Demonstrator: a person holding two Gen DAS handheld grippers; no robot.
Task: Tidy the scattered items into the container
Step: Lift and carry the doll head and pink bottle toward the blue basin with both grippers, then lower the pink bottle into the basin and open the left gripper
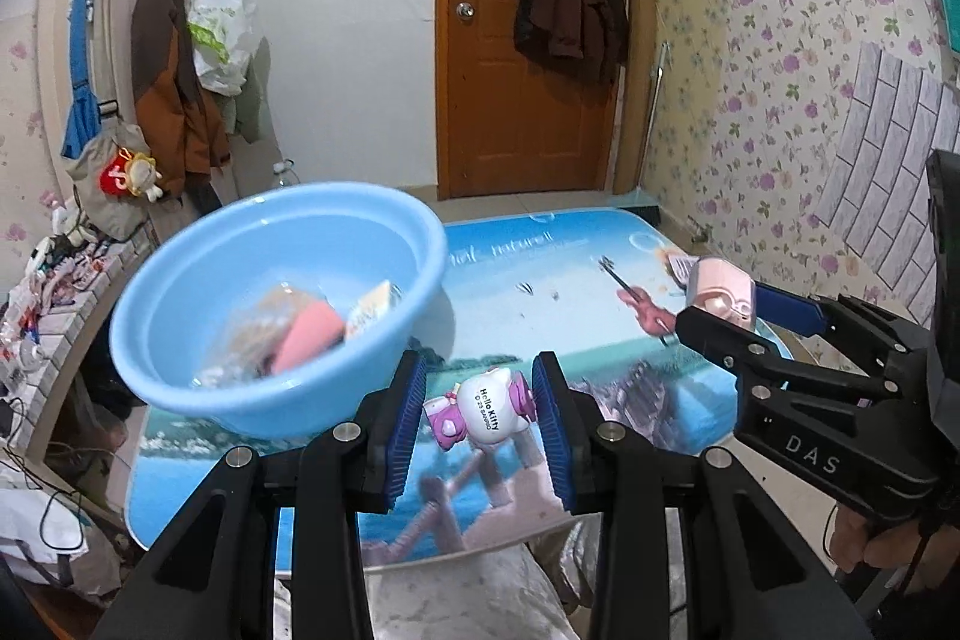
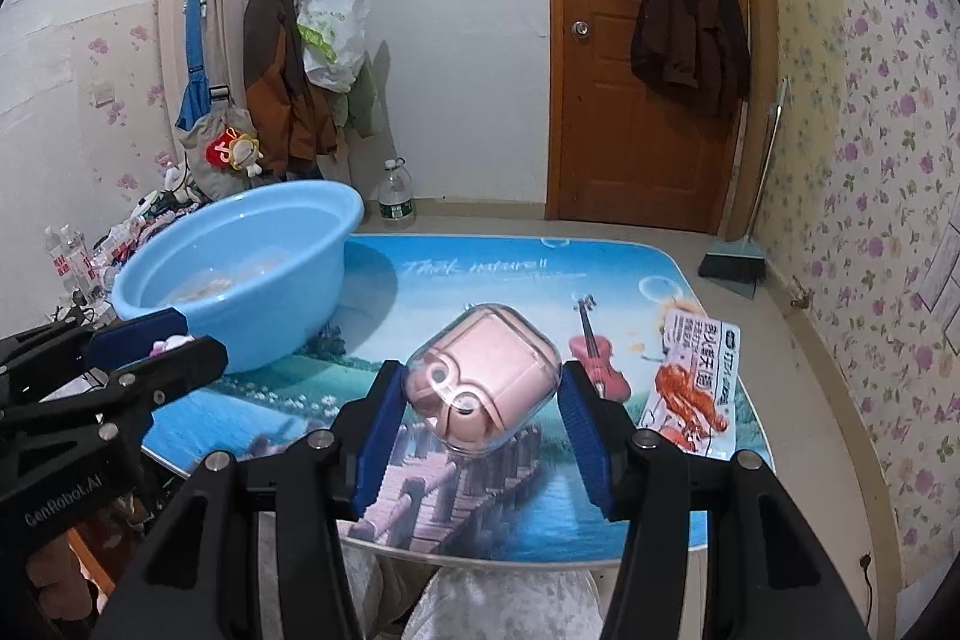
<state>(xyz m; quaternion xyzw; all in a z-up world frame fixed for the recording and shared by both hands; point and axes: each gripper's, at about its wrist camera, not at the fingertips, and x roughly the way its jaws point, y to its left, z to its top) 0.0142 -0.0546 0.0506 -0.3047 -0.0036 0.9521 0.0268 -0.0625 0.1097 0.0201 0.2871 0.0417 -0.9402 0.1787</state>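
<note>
My left gripper (image 1: 480,409) is shut on a small white and pink Hello Kitty toy (image 1: 480,409), held above the table just right of the light blue basin (image 1: 180,316). Several items lie inside the basin, among them a pink pad (image 1: 309,337). My right gripper (image 2: 480,403) is shut on a pink earbud case in a clear shell (image 2: 483,382), lifted over the table's middle. The same case (image 1: 723,295) shows at the right in the left wrist view. A red and white snack packet (image 2: 690,388) lies on the table's right side.
The basin (image 2: 240,274) stands on the left part of a low table with a printed blue lake scene (image 2: 480,274). A clutter of bottles and small things sits left of the table. A broom (image 2: 735,268) leans by the wooden door.
</note>
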